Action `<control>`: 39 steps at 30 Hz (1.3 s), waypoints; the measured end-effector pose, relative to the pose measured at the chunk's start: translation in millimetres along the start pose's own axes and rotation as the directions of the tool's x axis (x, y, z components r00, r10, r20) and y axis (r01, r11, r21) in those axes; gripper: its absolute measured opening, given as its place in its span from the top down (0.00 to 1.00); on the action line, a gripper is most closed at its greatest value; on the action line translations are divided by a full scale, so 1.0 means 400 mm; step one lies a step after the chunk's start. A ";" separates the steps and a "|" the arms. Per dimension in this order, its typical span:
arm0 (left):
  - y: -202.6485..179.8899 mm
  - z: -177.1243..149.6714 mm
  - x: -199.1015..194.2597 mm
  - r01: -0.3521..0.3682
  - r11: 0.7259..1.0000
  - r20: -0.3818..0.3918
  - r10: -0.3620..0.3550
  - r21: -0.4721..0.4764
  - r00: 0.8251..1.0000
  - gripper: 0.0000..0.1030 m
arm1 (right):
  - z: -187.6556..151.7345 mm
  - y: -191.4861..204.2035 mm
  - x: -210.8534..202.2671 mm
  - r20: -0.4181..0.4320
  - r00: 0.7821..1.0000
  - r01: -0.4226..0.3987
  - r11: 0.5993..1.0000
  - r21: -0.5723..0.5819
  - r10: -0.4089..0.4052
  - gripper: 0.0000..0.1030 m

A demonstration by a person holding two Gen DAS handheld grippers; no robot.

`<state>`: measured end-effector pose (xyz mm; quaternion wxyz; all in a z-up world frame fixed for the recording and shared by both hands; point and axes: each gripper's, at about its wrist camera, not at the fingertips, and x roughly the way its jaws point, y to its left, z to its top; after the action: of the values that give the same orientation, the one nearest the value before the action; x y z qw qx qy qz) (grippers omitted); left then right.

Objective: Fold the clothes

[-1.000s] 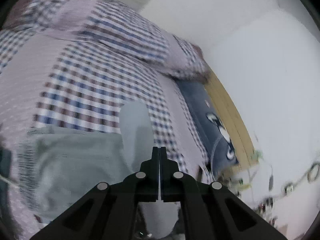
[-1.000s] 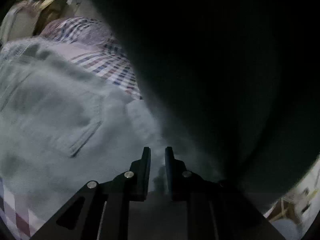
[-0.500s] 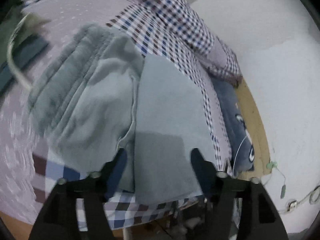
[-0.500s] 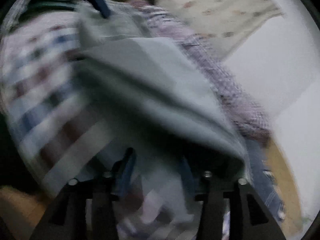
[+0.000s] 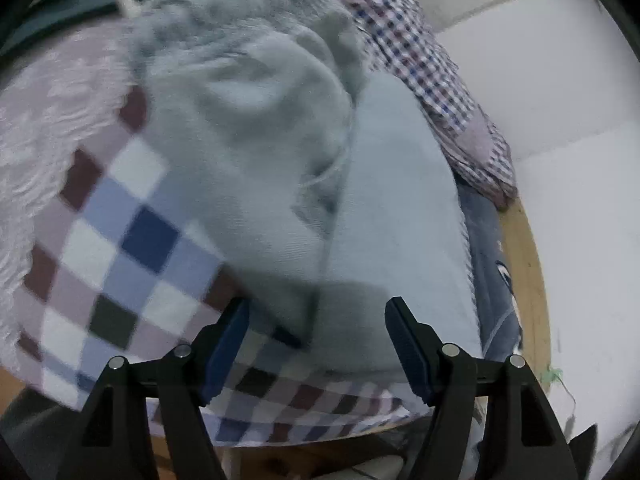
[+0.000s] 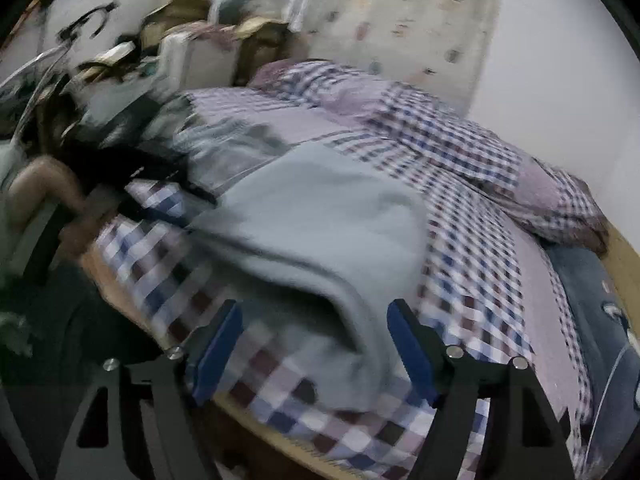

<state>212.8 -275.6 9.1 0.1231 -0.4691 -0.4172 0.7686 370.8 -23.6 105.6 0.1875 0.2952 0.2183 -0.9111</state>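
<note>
Left tongs [image 5: 316,344] released, blue-padded fingers [image 5: 224,344] spread wide, nothing between them, poised just above the near end of the grey garment [image 5: 272,152]. Right tongs [image 6: 314,352] likewise released, fingers [image 6: 216,348] wide apart, straddling the garment's [image 6: 320,220] near edge without clamping it; contact with the cloth not clear through the blur. Garment lying on the bed, on the checked sheet [image 5: 120,240], near the bed's front edge, folded lengthwise into two layers: a rumpled fleecy half to the left with a cord [image 5: 332,168] on it, a smoother flat panel [image 5: 396,216] to the right. In the right wrist view, the same garment a pale grey mound with one edge lifted into a dark hollow fold just ahead of the tongs. Sheet [image 6: 472,280] in blue, maroon and white squares, with plain lilac patches. Checked pillow [image 5: 472,136] beyond the garment against the white wall [image 5: 560,80]; also in the right view at far right [image 6: 560,196]. Dark blue cloth [image 5: 492,280] beside the sheet along the wooden bed frame [image 5: 524,280]. A person's arm [image 6: 44,184] at the left edge of the right view, blurred. Cluttered boxes [image 6: 192,12] and a patterned curtain [image 6: 404,24] behind the bed.
</note>
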 end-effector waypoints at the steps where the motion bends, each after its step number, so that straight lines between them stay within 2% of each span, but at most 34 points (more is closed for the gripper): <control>1: 0.008 -0.003 -0.003 0.010 1.000 0.005 -0.010 -0.015 1.000 0.28 | 0.009 -0.019 0.014 -0.004 1.000 0.004 1.000 0.030 -0.004 0.23; 4: 0.015 -0.013 0.032 0.104 0.994 -0.080 -0.107 -0.036 0.991 0.28 | 0.007 -0.082 0.054 -0.017 1.000 -0.009 0.995 0.103 0.010 0.23; 6: 0.006 -0.029 0.063 0.099 0.995 -0.127 -0.101 -0.020 0.987 0.28 | 0.011 -0.096 0.063 -0.023 0.999 -0.022 0.992 0.122 0.025 0.23; 8: -0.006 -0.039 0.074 0.094 0.996 -0.120 -0.094 -0.004 0.988 0.28 | 0.035 -0.094 0.072 -0.017 0.999 -0.045 0.993 0.113 0.048 0.23; 10: -0.022 -0.039 0.055 0.112 0.993 -0.073 -0.109 0.027 0.991 0.30 | 0.079 -0.086 0.082 -0.006 0.997 -0.079 0.992 0.103 0.080 0.23; 13: -0.039 -0.040 0.020 0.141 0.988 0.000 -0.141 0.070 0.990 0.31 | 0.210 -0.093 0.140 0.000 0.988 -0.156 0.983 0.098 0.156 0.23; 15: -0.026 -0.036 0.022 0.164 0.985 0.005 -0.165 0.049 0.986 0.31 | 0.303 -0.127 0.201 -0.009 0.975 -0.222 0.969 0.113 0.224 0.21; 19: -0.007 -0.010 0.072 0.162 0.987 -0.032 -0.161 0.014 0.986 0.42 | 0.449 -0.147 0.403 -0.114 0.931 -0.332 0.934 0.136 0.347 0.20; 21: -0.015 -0.007 0.080 0.154 0.987 -0.032 -0.153 0.037 0.988 0.44 | 0.490 -0.143 0.523 -0.195 0.908 -0.337 0.924 0.183 0.370 0.20; 22: -0.022 -0.004 0.078 0.164 0.985 -0.027 -0.163 0.051 0.986 0.49 | 0.507 -0.139 0.583 -0.239 0.896 -0.329 0.920 0.211 0.375 0.20; 23: -0.028 -0.007 0.079 0.164 0.985 -0.025 -0.162 0.062 0.986 0.50 | 0.522 -0.137 0.640 -0.278 0.886 -0.313 0.921 0.231 0.371 0.20; 27: -0.032 -0.006 0.077 0.183 0.982 -0.004 -0.183 0.053 0.983 0.68 | 0.565 -0.098 0.782 -0.360 0.909 -0.157 0.972 0.175 0.212 0.20; 29: -0.030 -0.002 0.075 0.201 0.979 0.011 -0.202 0.036 0.979 0.72 | 0.573 -0.072 0.831 -0.400 0.909 -0.081 0.991 0.104 0.116 0.20; 30: -0.032 -0.002 0.073 0.205 0.978 0.014 -0.206 0.039 0.978 0.75 | 0.574 -0.063 0.852 -0.417 0.906 -0.038 0.996 0.075 0.066 0.21; 32: -0.040 -0.002 0.069 0.214 0.975 0.022 -0.216 0.057 0.976 0.76 | 0.570 -0.058 0.886 -0.446 0.895 0.018 0.998 0.063 0.012 0.21; 36: -0.047 0.005 0.083 0.224 0.972 0.010 -0.225 0.065 0.974 0.76 | 0.561 -0.048 0.936 -0.491 0.871 0.052 0.997 0.057 -0.018 0.21; 38: -0.046 0.008 0.091 0.220 0.974 0.002 -0.221 0.062 0.975 0.76 | 0.560 -0.055 0.940 -0.495 0.869 0.030 0.998 0.060 0.004 0.40; 39: -0.046 0.011 0.091 0.228 0.972 0.003 -0.228 0.061 0.974 0.76 | 0.563 -0.070 0.933 -0.496 0.867 -0.003 0.997 0.079 0.042 0.51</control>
<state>186.3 -245.5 1.5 0.2225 -0.4105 -0.4456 0.7638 -26.8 -194.1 46.9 0.1245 0.5289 0.2212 -0.8098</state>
